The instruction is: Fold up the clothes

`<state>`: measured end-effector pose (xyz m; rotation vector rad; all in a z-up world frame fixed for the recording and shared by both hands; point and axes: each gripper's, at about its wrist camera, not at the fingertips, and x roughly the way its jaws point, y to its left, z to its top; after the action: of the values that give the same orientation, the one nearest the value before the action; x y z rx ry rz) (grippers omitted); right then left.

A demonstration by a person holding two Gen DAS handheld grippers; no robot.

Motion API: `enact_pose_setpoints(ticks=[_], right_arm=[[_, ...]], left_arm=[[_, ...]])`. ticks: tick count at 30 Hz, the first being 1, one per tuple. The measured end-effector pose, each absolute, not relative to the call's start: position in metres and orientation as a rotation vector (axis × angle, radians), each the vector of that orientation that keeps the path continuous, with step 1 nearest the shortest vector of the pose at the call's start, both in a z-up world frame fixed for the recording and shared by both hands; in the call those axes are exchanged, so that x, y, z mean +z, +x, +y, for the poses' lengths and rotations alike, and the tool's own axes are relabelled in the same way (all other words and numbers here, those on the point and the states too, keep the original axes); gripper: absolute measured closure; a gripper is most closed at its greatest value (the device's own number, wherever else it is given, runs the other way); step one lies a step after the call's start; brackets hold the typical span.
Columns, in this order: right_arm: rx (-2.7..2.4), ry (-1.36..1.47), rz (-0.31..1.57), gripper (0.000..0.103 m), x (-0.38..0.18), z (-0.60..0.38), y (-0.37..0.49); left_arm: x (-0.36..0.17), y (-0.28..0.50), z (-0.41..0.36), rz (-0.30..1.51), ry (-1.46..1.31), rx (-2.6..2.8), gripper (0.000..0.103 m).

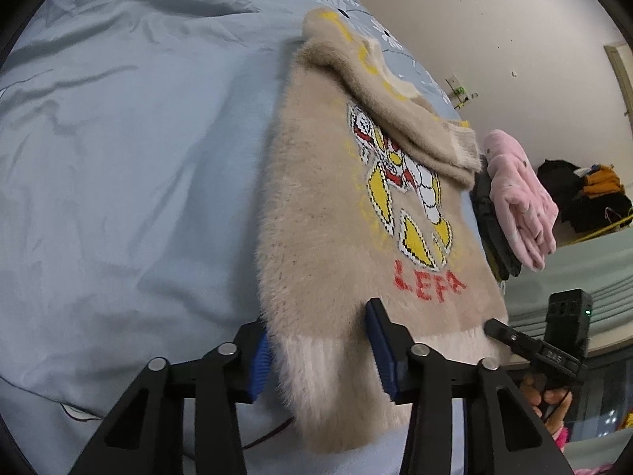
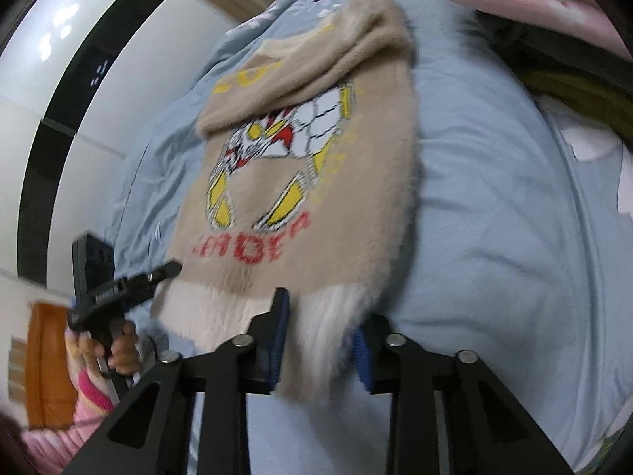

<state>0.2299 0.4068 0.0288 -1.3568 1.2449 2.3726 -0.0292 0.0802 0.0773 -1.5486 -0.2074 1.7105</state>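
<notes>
— What lies before you?
— A blue-sheeted bed, a fuzzy beige sweater flat on it.
— Your tools?
— My left hand-held gripper and right hand-held gripper each pinch its white hem.

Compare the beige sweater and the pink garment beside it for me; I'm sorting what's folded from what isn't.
The beige sweater lies spread flat on the blue sheet, sleeve folded over its chest; the pink garment sits bundled on a dark pile. The sweater carries a cartoon print and red letters; the pink one looks almost plain. Both claws, left and right, straddle the sweater's white hem; neither touches the pink garment. Both are fuzzy.
</notes>
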Motion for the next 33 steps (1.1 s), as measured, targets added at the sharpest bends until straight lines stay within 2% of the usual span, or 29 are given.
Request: enact_pose_setpoints(ticks=[2, 4, 6, 14, 18, 23, 33], right_arm=[[2.365, -1.327, 1.279, 0.086, 0.025, 0.405, 0.226], [2.372, -1.302, 1.292, 0.091, 0.027, 0.403, 0.226], [2.371, -1.293, 1.266, 0.094, 0.029, 0.401, 0.224], [2.382, -1.26, 1.116, 0.095, 0.052, 0.41, 0.24], [2.363, -1.265, 1.105, 0.095, 0.053, 0.417, 0.252], [2.35, -1.301, 1.132, 0.095, 0.043, 0.415, 0.249], [2.457, -1.211, 1.258, 0.095, 0.061, 0.428, 0.242]], left_arm=[[0.079, -0.029, 0.077, -0.236, -1.557, 1.71, 0.071], [0.082, -0.029, 0.074, -0.266, -1.553, 1.714, 0.087], [0.091, -0.025, 0.071, -0.266, -1.524, 1.739, 0.091], [0.117, 0.004, 0.082, -0.108, -1.45, 1.716, 0.093], [0.107, 0.009, 0.084, -0.062, -1.485, 1.687, 0.093], [0.1, 0.003, 0.079, -0.132, -1.528, 1.654, 0.09], [0.132, -0.02, 0.088, -0.229, -1.415, 1.66, 0.092]])
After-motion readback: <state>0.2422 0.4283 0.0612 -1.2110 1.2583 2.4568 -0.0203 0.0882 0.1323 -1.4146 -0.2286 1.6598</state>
